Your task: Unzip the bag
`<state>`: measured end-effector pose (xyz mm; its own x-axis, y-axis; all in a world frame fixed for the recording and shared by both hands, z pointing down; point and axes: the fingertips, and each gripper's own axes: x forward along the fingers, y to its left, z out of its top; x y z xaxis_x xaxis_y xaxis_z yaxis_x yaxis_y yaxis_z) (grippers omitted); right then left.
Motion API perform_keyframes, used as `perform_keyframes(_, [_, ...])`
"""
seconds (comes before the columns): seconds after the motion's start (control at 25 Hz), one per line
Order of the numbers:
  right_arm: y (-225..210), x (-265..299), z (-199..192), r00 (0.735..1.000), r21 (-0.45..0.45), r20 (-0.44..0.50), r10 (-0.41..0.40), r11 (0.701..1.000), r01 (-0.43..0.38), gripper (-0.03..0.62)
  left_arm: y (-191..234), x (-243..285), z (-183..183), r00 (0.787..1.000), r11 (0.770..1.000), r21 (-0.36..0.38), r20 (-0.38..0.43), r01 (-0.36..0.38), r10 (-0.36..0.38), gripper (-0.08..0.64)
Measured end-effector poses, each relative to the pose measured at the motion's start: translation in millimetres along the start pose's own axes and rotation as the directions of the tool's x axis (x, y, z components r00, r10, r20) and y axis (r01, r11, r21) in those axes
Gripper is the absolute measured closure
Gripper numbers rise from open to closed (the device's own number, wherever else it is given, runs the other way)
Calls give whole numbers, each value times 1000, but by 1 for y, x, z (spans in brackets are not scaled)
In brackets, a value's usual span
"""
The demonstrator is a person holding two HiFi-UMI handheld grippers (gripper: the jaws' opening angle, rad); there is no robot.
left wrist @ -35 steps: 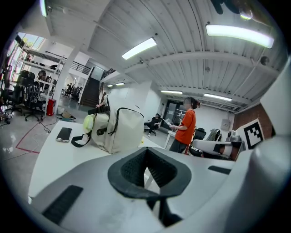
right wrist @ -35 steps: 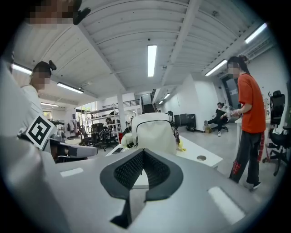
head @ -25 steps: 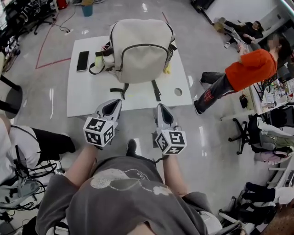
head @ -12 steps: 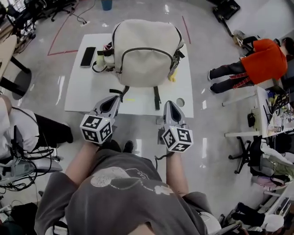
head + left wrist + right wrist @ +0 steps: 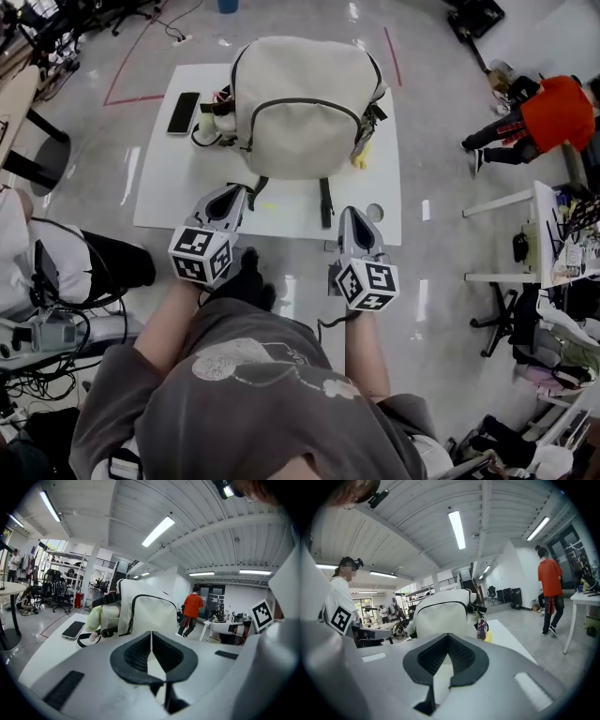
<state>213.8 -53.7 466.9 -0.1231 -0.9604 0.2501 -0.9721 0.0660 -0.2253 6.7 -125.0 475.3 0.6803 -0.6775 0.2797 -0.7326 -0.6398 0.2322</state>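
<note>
A cream backpack (image 5: 305, 108) with a dark zipper line arching over its front lies on the white table (image 5: 169, 202). Two black straps hang toward the table's near edge. My left gripper (image 5: 234, 194) hovers at that near edge, left of the straps, shut and empty. My right gripper (image 5: 348, 214) is at the same edge, right of the straps, also shut with nothing in it. In the left gripper view the backpack (image 5: 147, 613) stands ahead of the closed left gripper (image 5: 151, 641). In the right gripper view the backpack (image 5: 440, 616) sits just beyond the right gripper (image 5: 448, 641).
A black phone (image 5: 184, 112) lies on the table left of the bag, beside a pale green item (image 5: 207, 123) at the bag's side. A yellow tag (image 5: 360, 159) hangs at its right. A person in orange (image 5: 553, 112) is far right, near desks and chairs.
Both grippers have moved forward to the table's near edge, closer to the bag. The person in orange has walked farther off to the right.
</note>
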Motion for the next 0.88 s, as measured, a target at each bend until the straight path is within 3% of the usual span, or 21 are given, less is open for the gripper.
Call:
perform_keyframes(0.08, [-10, 7, 3, 1000, 17, -1, -28, 999, 28, 592, 5, 11, -2, 1000, 1000, 8, -15, 3, -3, 500])
perform_keyframes(0.24, [-21, 26, 15, 999, 21, -3, -48, 999, 48, 592, 21, 36, 2, 1000, 1000, 22, -27, -9, 10, 492])
perform_keyframes(0.52, [-30, 62, 28, 998, 15, -16, -62, 998, 62, 592, 51, 75, 1, 998, 992, 123, -52, -33, 39, 486])
perform_keyframes(0.72, [-34, 93, 29, 996, 4, -29, -81, 997, 81, 592, 68, 100, -14, 997, 983, 184, -79, 7, 7, 455])
perform_keyframes(0.88, [-37, 116, 26, 993, 10, -49, -104, 994, 104, 592, 75, 110, -22, 997, 981, 188, -77, 42, -28, 446])
